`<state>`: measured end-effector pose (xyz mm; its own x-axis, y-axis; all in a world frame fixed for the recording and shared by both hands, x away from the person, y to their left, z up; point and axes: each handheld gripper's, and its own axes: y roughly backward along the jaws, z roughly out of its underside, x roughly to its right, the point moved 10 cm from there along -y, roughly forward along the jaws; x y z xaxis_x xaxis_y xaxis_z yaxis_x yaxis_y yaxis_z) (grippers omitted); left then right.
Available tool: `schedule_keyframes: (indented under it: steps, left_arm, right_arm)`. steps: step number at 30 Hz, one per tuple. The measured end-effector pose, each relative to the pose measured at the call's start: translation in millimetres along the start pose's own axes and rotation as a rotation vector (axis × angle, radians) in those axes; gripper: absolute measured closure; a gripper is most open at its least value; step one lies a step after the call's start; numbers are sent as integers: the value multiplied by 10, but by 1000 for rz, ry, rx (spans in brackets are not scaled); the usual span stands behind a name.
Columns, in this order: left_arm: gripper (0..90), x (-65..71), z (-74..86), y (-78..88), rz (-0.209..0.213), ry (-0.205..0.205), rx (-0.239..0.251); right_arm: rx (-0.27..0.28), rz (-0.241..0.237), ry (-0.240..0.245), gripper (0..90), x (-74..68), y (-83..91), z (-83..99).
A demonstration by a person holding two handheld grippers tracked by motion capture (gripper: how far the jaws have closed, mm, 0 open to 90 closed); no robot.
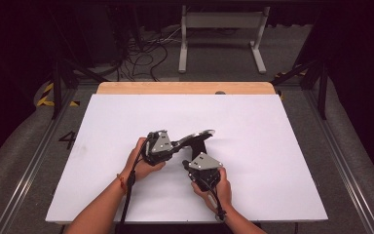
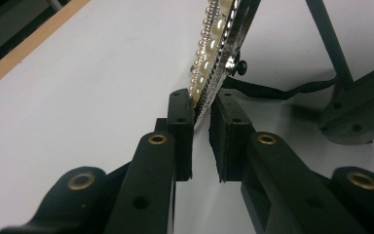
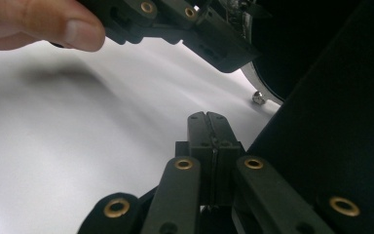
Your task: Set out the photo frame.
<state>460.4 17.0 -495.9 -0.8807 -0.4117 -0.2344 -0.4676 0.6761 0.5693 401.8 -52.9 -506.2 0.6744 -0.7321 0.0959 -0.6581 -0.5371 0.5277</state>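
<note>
1. Middle of the high view: the left gripper (image 1: 175, 145) sits just left of centre, its jaws pointing toward the upper right, and they are clamped on the lower end of a pearl-edged frame (image 1: 197, 136)

2. That frame runs up and right from the jaws, tilted off the white table (image 1: 272, 146), its far end the highest part near the frame's centre

3. In the left gripper view the two black pads pinch the frame (image 2: 214, 48) by its rim at centre; a row of pearls and a silvery beaded edge climb toward the top of the picture, with only a thin slit between the pads

4. A dark strut (image 2: 328, 39) slants down the upper right of that view behind the frame

5. The right gripper (image 1: 187, 165) waits just below and right of the left one in the high view, jaws pressed fully together on nothing

6. Right gripper view: those shut jaws (image 3: 207, 119) stand at bottom centre, the left gripper's jaws cross the top, and a thumb (image 3: 44, 24) shows at upper left

7. The frame's dark back looms at the right edge there, just beside the closed tips; whether it touches them I cannot tell
</note>
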Motion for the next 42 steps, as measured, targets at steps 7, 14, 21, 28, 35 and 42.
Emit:
schedule_keyframes:
  steps: [7, 14, 21, 28, 35, 42]
  left_arm:
    - [804, 17, -3, 21, -13, -31, -17]
    - [806, 86, -9, 49, -11, -62, -29]
    - [805, 113, -10, 62, -15, -78, -37]
    - [799, 124, -16, 59, -4, -49, -13]
    - [742, 124, -42, 44, -7, -25, 16]
    - [764, 129, -30, -5, -13, -35, 5]
  right_arm:
    - [-10, 6, 8, 900, 5, 12, 4]
    - [-16, 6, -1, 900, 73, 71, 39]
    - [-19, -6, -13, 900, 128, 103, 61]
    - [-28, -24, -13, 900, 158, 145, 60]
    - [-31, -31, -20, 900, 179, 181, 68]
    - [-35, -20, -23, 900, 170, 186, 87]
